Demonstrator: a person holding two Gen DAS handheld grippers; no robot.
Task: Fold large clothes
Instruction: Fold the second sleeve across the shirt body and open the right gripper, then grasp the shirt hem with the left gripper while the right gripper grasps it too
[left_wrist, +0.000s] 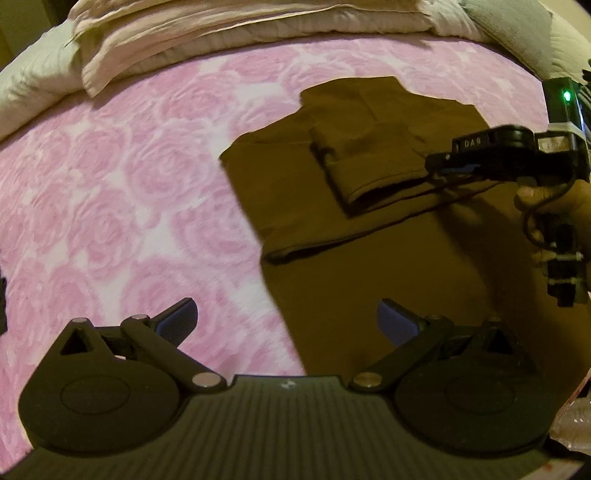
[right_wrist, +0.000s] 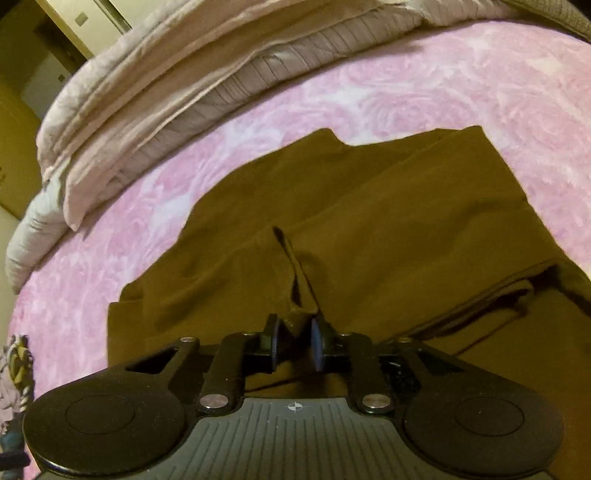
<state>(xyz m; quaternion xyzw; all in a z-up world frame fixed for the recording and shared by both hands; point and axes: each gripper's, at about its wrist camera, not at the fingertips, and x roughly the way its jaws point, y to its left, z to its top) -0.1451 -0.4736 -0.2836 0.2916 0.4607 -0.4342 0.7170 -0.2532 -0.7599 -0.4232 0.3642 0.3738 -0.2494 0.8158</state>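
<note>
Currently, status as seen from both wrist views:

Garment: brown long-sleeved top (left_wrist: 369, 236) lying flat on the pink rose-print bedspread (left_wrist: 110, 184), partly folded. Exact garment type beyond that I can't tell.
Sleeve: one sleeve (left_wrist: 369, 166) is folded across the top's body, cuff opening facing me in the left wrist view.
My left tongs (left_wrist: 287, 322): fingers spread wide apart, nothing between them. They hover over the near left edge of the top, one blue pad (left_wrist: 177, 321) above the bedspread, the other above the brown fabric.
My right tongs (right_wrist: 295, 343): fingers drawn close together, clamped on a raised pinch of the top's fabric (right_wrist: 299, 295). A ridge of cloth runs from the pinch away toward the top's far edge.
Right tongs from the left wrist view (left_wrist: 443, 162): over the top's right side, just beside the sleeve cuff; my hand (left_wrist: 554, 206) on the handle, a green light (left_wrist: 566, 96) lit on the unit above it.
Bedding: folded pale quilt (right_wrist: 166, 122) bunched beyond the top's far edge, well apart from it.
Blur: both views are slightly smeared.
</note>
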